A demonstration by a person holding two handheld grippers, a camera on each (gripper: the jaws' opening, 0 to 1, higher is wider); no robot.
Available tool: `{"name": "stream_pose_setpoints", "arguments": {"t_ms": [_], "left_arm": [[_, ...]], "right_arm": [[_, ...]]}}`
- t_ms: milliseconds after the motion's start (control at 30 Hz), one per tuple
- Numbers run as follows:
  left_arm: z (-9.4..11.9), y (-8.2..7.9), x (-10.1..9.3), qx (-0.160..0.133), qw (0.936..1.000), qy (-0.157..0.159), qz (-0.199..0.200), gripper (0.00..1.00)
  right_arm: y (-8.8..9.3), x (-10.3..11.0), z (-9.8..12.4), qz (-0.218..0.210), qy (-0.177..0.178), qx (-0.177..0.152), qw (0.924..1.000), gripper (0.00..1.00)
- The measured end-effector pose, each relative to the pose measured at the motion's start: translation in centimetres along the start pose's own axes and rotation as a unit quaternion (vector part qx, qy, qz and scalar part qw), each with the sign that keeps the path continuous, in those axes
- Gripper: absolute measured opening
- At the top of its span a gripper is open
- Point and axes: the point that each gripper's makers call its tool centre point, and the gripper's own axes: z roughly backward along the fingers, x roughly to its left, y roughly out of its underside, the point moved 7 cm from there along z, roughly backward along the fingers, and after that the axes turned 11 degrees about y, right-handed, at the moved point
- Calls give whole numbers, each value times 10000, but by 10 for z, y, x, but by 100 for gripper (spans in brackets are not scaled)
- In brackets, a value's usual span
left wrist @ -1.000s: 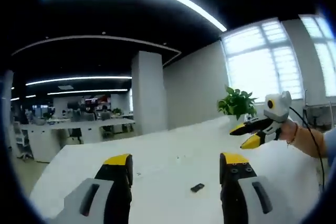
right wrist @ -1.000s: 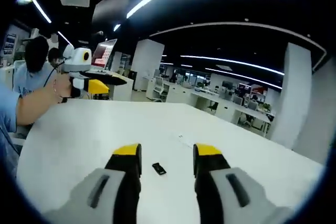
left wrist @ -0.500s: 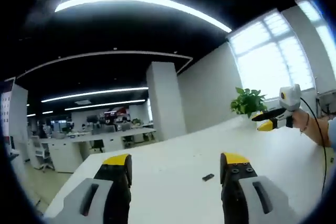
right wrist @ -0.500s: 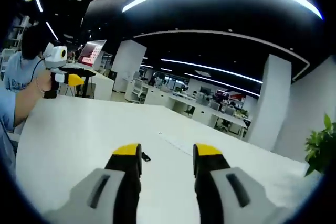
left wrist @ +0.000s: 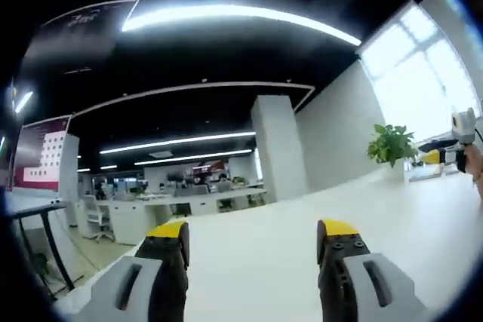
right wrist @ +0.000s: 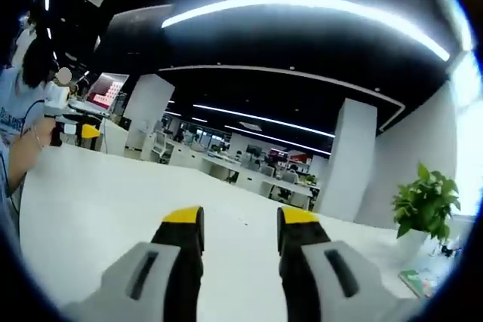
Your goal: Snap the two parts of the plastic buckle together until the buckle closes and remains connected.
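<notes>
My left gripper is open over the white table, with nothing between its yellow-tipped jaws. Far to the right in the left gripper view, a hand holds the right gripper above the table's edge. My right gripper is also open and empty, and bare white table stretches ahead of it. At the far left of the right gripper view the left gripper sits in a person's hand, well away from the right one.
A potted plant stands at the table's far end near the window. A green flat item lies close to it. Pillars, rows of office desks and a screen fill the background. A person is at the left.
Both views have swung up and apart. The small black piece that lay on the table ahead of the jaws has slid off the bottom of each picture. Both grippers stay open.
</notes>
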Motion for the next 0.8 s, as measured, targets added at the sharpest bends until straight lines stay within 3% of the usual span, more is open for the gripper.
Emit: {"name": "stream_pose_setpoints", "arguments": {"t_ms": [200, 267, 300, 533, 667, 800], "left_arm": [[0, 19, 3, 124, 9995, -267, -100, 69], [1, 23, 5, 123, 9992, -319, -212, 68], [3, 27, 7, 170, 9990, -336, -237, 68], [8, 27, 12, 21, 9994, -347, -72, 67], [6, 34, 10, 278, 9994, -206, 21, 67], [3, 35, 6, 332, 9994, -128, -45, 67]], "right_arm": [[26, -8, 4, -227, 351, -18, 9991, 38], [38, -10, 4, -454, 395, 141, 9981, 37], [44, -13, 6, -476, 331, 387, 9976, 37], [49, -16, 8, -458, 491, 504, 9965, 36], [52, -15, 6, -414, 499, 614, 9960, 36], [57, -16, 6, -434, 553, 767, 9946, 36]]}}
